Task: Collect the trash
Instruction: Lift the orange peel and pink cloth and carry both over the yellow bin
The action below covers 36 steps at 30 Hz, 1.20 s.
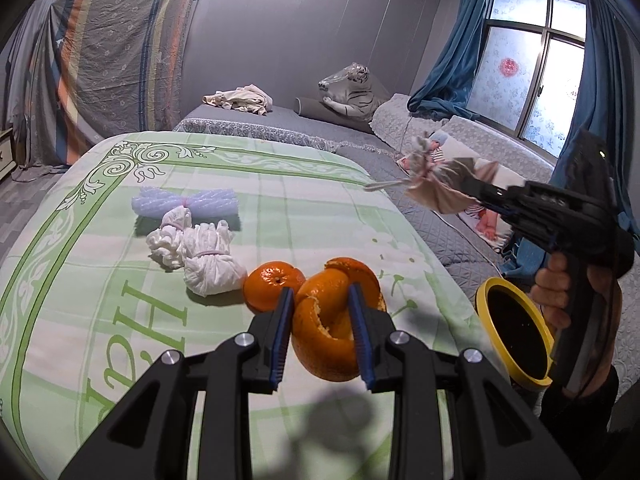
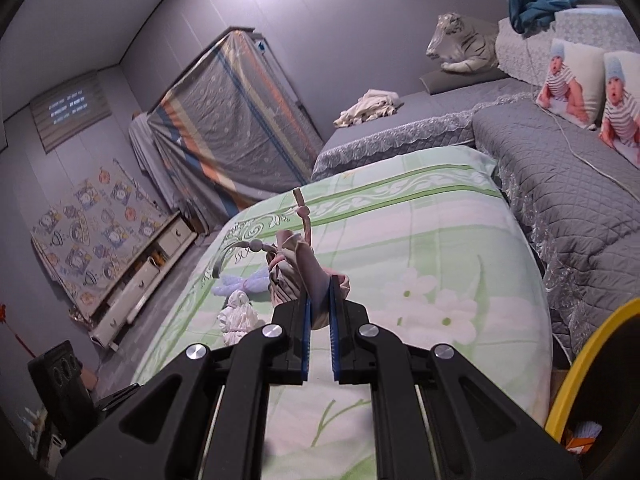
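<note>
Room: a bedroom with grey walls; a bed [image 1: 60, 264] with a green and white cover fills the lower half of the frame.
Left claw [image 1: 322, 320]: narrow, closed on an orange peel [image 1: 328, 344], lower centre.
Right claw [image 2: 320, 312]: pressed together on a pinkish cloth bundle [image 2: 296, 276], held above the bed, centre.
Near the peel: a whole orange [image 1: 268, 282] touching it on the left; white tied bundles [image 1: 200, 252] further left.
Bin [image 1: 486, 292]: yellow rim, lower right, beside the bed.
</note>
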Each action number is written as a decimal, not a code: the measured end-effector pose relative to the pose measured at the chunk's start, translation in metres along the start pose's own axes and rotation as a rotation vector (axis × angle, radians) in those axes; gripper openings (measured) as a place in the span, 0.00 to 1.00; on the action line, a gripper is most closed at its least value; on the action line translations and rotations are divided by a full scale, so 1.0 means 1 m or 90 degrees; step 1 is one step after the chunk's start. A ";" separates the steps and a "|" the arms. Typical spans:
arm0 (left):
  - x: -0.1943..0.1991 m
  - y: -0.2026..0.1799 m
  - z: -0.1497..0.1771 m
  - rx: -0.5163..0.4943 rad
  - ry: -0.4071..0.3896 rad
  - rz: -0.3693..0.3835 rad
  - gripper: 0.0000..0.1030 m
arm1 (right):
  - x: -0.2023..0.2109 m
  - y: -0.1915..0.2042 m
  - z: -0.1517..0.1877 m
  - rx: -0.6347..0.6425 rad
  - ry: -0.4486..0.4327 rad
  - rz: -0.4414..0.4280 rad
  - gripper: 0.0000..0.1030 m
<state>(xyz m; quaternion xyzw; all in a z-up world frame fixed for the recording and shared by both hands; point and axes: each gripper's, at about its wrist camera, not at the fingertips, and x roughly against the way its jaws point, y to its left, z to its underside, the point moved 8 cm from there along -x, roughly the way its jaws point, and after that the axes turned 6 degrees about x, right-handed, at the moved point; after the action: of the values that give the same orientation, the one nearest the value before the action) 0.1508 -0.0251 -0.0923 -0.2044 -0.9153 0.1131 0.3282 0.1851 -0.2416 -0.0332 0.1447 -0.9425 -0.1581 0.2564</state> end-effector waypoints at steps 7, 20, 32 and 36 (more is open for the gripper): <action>0.004 -0.017 -0.005 -0.012 -0.008 0.007 0.26 | 0.044 -0.026 0.003 -0.011 -0.041 0.037 0.07; 0.003 -0.065 -0.018 -0.058 -0.016 0.024 0.26 | 0.107 -0.050 -0.004 -0.016 -0.108 0.092 0.07; 0.001 -0.110 -0.026 -0.091 -0.023 0.062 0.26 | 0.154 -0.074 -0.007 -0.027 -0.156 0.135 0.07; -0.001 -0.124 -0.027 -0.102 -0.024 0.073 0.26 | 0.170 -0.081 -0.010 -0.033 -0.174 0.146 0.07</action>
<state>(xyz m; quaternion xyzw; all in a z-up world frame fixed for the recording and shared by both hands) 0.1321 -0.1345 -0.0296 -0.2799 -0.9141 0.0620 0.2868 0.0655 -0.3769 0.0188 0.0072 -0.9746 -0.1699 0.1459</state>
